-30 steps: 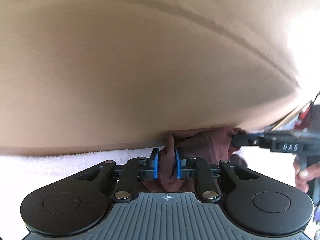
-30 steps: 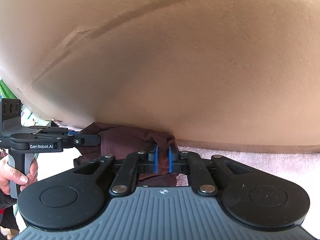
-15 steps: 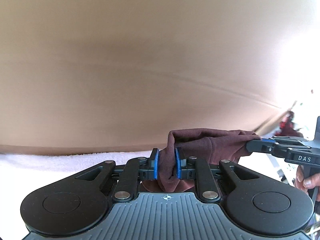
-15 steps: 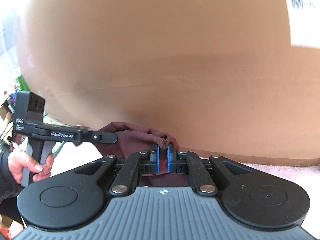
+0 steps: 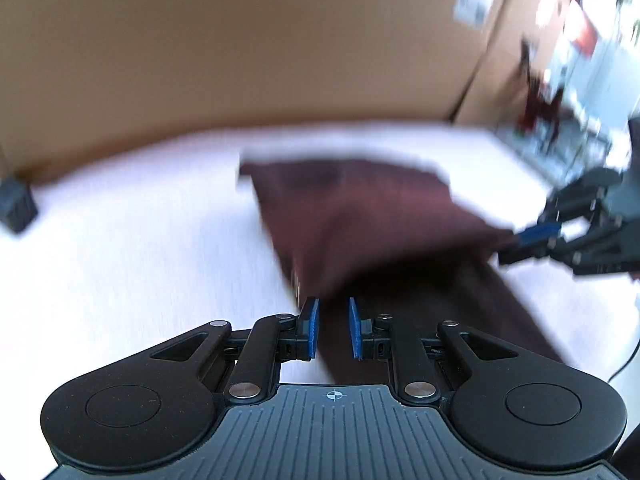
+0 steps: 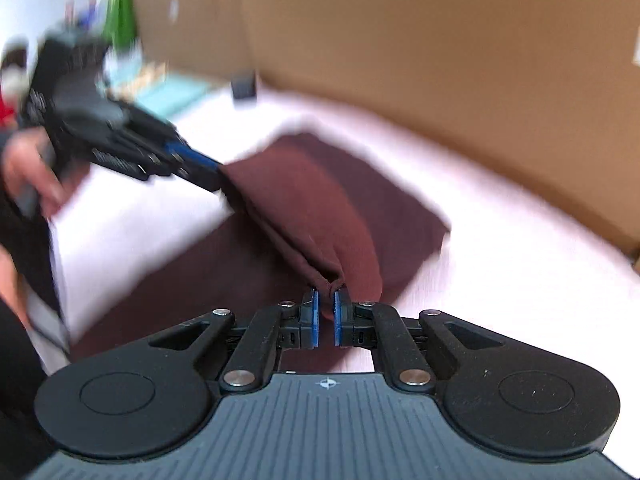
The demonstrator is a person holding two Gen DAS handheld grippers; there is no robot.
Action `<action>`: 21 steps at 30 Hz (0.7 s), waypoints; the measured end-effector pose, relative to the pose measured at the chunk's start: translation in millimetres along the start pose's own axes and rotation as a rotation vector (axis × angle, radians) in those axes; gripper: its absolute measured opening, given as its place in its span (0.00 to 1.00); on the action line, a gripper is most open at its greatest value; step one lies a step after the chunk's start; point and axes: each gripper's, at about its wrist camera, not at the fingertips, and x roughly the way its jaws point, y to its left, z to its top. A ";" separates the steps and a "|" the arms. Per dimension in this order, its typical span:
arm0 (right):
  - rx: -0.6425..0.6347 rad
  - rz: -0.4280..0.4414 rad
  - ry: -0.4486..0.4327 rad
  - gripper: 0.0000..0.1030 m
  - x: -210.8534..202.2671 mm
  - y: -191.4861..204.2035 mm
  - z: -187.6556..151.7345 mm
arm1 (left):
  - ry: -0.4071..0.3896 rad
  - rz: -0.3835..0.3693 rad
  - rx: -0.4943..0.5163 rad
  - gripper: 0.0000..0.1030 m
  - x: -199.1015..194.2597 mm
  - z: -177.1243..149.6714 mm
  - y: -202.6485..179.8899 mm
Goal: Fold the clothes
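Note:
A maroon garment (image 5: 360,220) lies on the white towel-covered surface (image 5: 140,260), with its near part lifted and doubled over the part below. My left gripper (image 5: 330,308) is shut on one corner of the near edge, cloth showing between its blue pads. In the same view my right gripper (image 5: 520,240) pinches the other corner at the right. The right wrist view shows the right gripper (image 6: 325,300) shut on a bunched fold of the garment (image 6: 312,200), and the left gripper (image 6: 200,164) holding its corner at the upper left. Both pictures are blurred by motion.
A brown cardboard wall (image 5: 240,40) stands behind the surface (image 6: 500,260). A small dark block (image 5: 16,204) sits at the wall's foot, also in the right view (image 6: 244,84). A person's hand (image 6: 24,176) grips the left tool. Blurred clutter (image 5: 580,40) lies beyond the right edge.
Both grippers have drawn back from the cardboard wall, carrying the garment's edge with them. The cloth, bunched at the wall before, now stretches out over the white surface. Both grips held.

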 end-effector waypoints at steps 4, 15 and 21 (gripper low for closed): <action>-0.031 -0.015 0.064 0.08 23.9 19.3 -1.8 | 0.000 -0.011 -0.034 0.37 -9.5 1.4 7.4; 0.094 -0.001 -0.091 0.31 -20.5 27.8 66.3 | -0.019 0.037 0.051 0.55 -40.7 52.1 19.7; -0.028 -0.063 -0.016 0.31 17.1 66.3 73.1 | 0.046 0.078 0.204 0.57 -6.8 40.3 2.3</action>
